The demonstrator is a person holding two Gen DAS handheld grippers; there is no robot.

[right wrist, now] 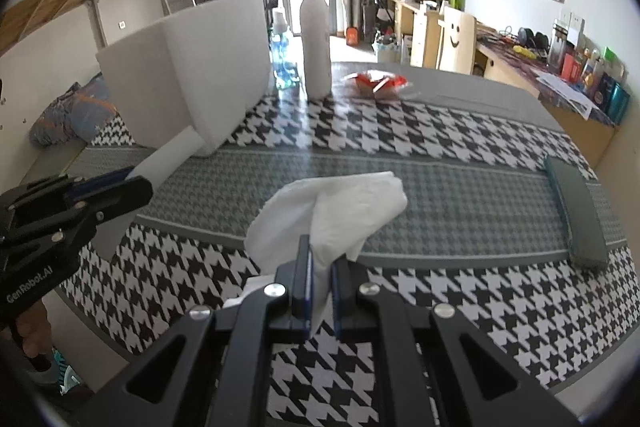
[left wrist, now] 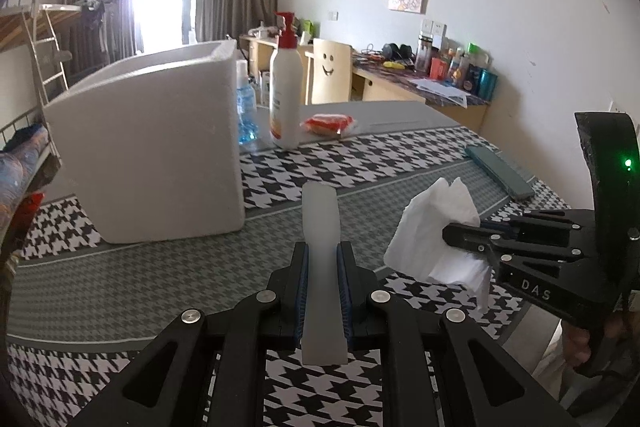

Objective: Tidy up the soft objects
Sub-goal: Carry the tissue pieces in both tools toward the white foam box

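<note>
My left gripper (left wrist: 322,251) is shut on a long white foam strip (left wrist: 320,227) that sticks out forward above the houndstooth table cloth (left wrist: 140,275). The strip (right wrist: 168,157) and the left gripper (right wrist: 120,187) also show at the left of the right wrist view. My right gripper (right wrist: 320,263) is shut on a crumpled white tissue (right wrist: 340,203), held above the cloth. In the left wrist view the right gripper (left wrist: 464,235) and the tissue (left wrist: 432,231) are at the right. A white foam box (left wrist: 152,147) stands at the left, ahead of the left gripper.
A white pump bottle with a red top (left wrist: 285,87), a blue clear bottle (left wrist: 246,107) and a red snack packet (left wrist: 328,123) stand at the table's far side. A dark green flat case (left wrist: 500,171) lies at the right. Desks and a chair (left wrist: 330,71) stand beyond.
</note>
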